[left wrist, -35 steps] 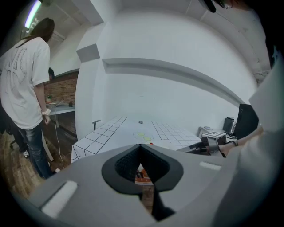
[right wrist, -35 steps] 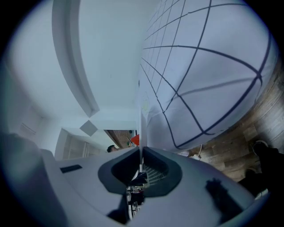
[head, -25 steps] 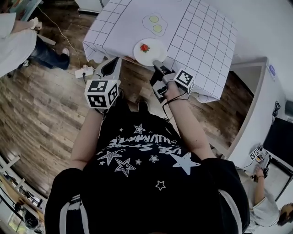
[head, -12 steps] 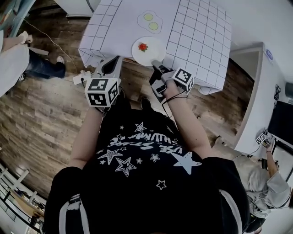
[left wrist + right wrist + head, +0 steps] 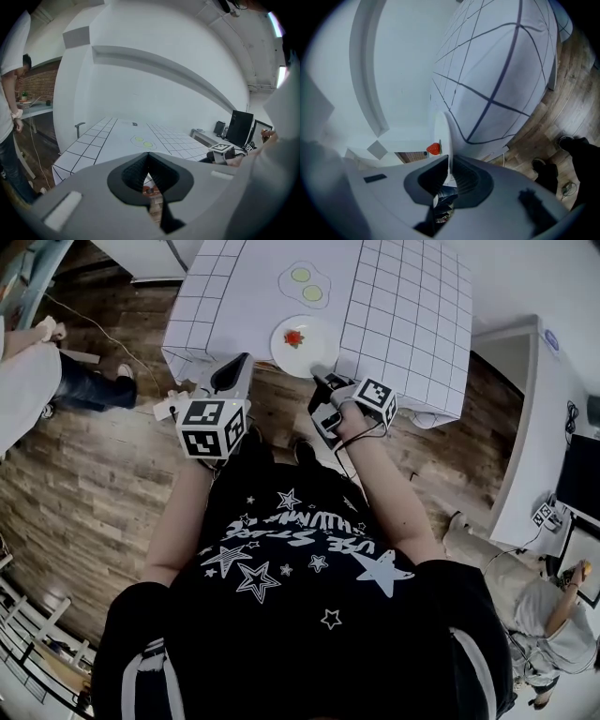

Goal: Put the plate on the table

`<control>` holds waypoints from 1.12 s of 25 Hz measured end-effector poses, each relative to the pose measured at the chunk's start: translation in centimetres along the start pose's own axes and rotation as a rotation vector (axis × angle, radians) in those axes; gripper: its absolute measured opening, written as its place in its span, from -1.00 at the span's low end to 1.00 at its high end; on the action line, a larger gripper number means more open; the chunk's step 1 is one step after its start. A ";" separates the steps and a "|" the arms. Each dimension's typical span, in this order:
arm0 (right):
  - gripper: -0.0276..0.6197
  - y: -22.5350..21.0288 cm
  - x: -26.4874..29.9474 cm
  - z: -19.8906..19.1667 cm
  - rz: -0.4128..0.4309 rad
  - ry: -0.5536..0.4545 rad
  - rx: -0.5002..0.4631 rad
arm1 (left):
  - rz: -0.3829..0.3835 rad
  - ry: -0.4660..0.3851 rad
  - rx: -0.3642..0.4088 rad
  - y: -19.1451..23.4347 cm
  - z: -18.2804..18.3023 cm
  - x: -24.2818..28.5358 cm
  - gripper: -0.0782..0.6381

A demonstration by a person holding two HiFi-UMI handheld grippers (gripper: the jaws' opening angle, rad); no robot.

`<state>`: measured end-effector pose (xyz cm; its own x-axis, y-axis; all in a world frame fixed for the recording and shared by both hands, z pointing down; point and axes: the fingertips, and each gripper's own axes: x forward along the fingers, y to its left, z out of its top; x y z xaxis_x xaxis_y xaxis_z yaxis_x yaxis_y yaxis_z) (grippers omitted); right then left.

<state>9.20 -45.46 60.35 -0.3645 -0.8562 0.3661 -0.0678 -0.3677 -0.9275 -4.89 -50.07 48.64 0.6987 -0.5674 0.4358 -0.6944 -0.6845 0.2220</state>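
Right gripper [image 5: 321, 374]: jaws nearly together, clamped on the near rim of the white plate [image 5: 305, 345]. In the right gripper view [image 5: 450, 162] the thin rim runs straight between the pads, edge-on.

Left gripper [image 5: 240, 366]: jaws together, nothing between them. In its own view [image 5: 149, 161] we see only floor through the slot below the pads. It hangs over the floor just off the table's near left corner, apart from the plate.

The plate is over the near edge of the table [image 5: 405, 317], on the plain white middle strip between the two gridded areas. Its near rim reaches about to the table edge. We can't tell whether its underside rests on the cloth.

Plate contents: one small red strawberry-like piece [image 5: 294, 337], slightly left of centre. It also shows in the right gripper view [image 5: 433, 149], sitting on the plate face [image 5: 442, 127].

Farther along the same strip there is a flat white egg-shaped mat with two yellow-green discs [image 5: 307, 283], well apart from the plate. From the left gripper it shows mid-table [image 5: 143, 141].

The table is covered in a white cloth with a black grid that drapes down its sides [image 5: 497, 70]. Around it is wood floor [image 5: 84, 474]. One bystander [image 5: 33, 362] stands far left, another [image 5: 553, 615] is near right.
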 end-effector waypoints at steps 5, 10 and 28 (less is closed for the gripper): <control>-0.79 0.3 0.0 0.0 0.030 0.007 -0.027 | -0.008 0.009 0.013 -0.2 0.0 0.0 -0.76; -0.61 0.7 0.0 -0.1 0.044 0.031 -0.046 | -0.009 0.015 0.019 -0.7 -0.2 -0.1 -0.76; -0.56 1.7 -4.4 0.1 0.086 0.144 -0.125 | 0.059 -0.034 0.013 -4.4 0.2 -1.1 -0.76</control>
<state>10.77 -42.35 57.18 -0.5020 -0.8187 0.2788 -0.1425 -0.2397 -0.9603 -2.56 -46.56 47.03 0.6622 -0.6218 0.4181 -0.7324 -0.6551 0.1857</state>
